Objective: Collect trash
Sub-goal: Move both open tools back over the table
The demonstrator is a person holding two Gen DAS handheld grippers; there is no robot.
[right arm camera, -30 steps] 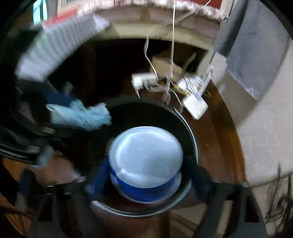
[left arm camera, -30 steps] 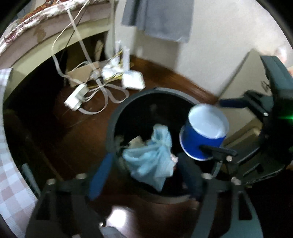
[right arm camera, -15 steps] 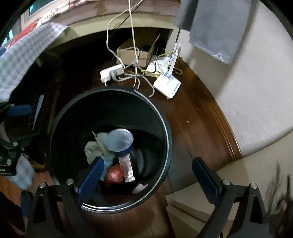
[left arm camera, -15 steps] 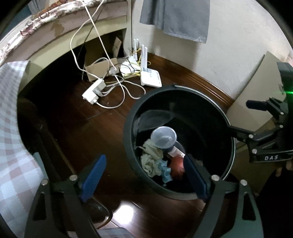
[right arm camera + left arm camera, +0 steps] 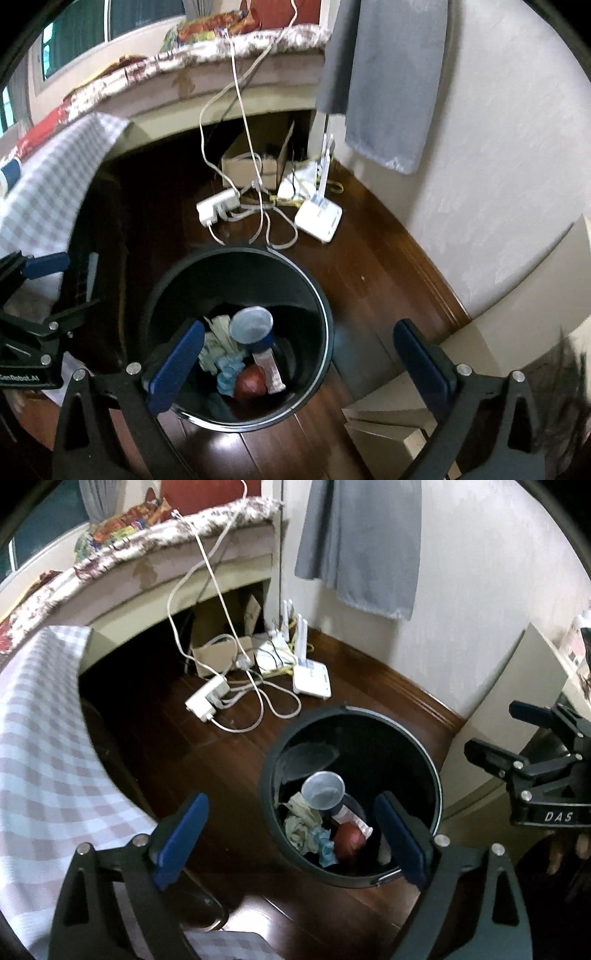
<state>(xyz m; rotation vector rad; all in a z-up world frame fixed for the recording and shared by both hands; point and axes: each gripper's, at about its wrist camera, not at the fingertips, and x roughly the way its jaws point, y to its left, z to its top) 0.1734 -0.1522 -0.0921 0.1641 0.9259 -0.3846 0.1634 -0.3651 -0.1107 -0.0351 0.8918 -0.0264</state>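
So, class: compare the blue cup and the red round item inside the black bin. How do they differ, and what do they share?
The blue cup is a hollow cylinder with a pale inside; the red round item is a solid-looking ball. The cup lies tilted, mouth up towards the cameras, on top of the pile; the red item sits lower, beside crumpled tissue. Both rest loose in the black bin, touched by neither tongs.

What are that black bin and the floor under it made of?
The bin looks like smooth black plastic; a thin pale highlight runs along its rim, though painted metal is possible. The floor looks like dark varnished wood: plank seams and a glossy reflection show.
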